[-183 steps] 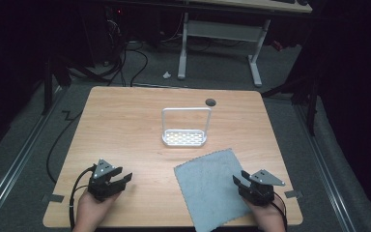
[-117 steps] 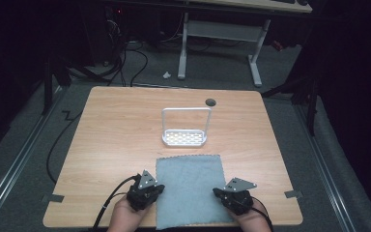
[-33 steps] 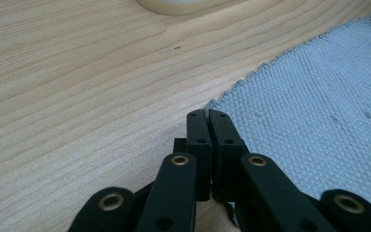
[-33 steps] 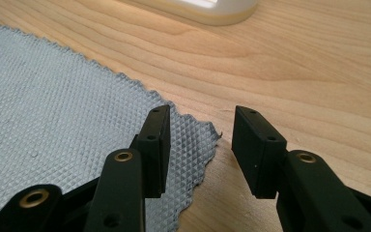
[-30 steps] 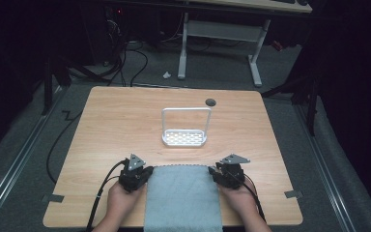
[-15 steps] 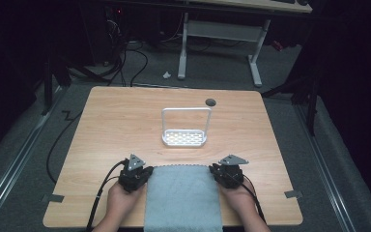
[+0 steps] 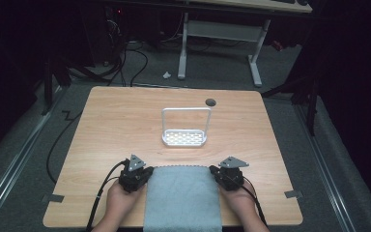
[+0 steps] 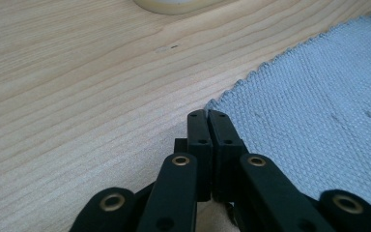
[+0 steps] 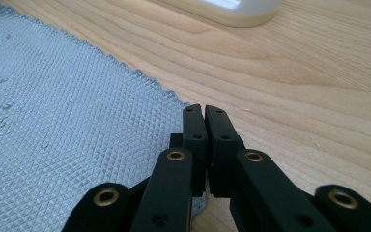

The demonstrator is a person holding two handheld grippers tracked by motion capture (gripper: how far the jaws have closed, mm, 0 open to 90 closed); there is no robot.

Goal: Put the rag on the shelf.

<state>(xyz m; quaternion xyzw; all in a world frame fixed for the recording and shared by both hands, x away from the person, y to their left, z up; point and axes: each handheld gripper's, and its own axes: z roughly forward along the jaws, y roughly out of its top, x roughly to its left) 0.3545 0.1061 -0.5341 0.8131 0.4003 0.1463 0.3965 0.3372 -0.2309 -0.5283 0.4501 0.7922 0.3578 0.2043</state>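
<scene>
A grey towel [image 7: 182, 198] lies flat near the front of the wooden table [image 7: 125, 121], its near end hanging over the front edge. My left gripper [image 7: 145, 173] is at the towel's far left corner. My right gripper [image 7: 216, 171] is at the far right corner. In the left gripper view the jaws of the left gripper [image 8: 207, 114] are pressed together, with the towel [image 8: 319, 111] corner running in under their tip. In the right gripper view the right gripper [image 9: 199, 108] is likewise shut, the towel [image 9: 53, 121] passing beneath and between its jaws.
A small white rack [image 7: 184, 137] with a tall wire handle stands mid-table, just beyond the towel; its base shows as the white rack [image 8: 169, 5] and the white rack [image 9: 232, 9]. A dark round hole [image 7: 210, 102] sits near the far edge. Cables trail off the front left.
Since six seconds ago both grippers came in from the table's sides, closed on the towel's corners, squared it up and drew it over the front edge. Nothing has moved in the last second.
</scene>
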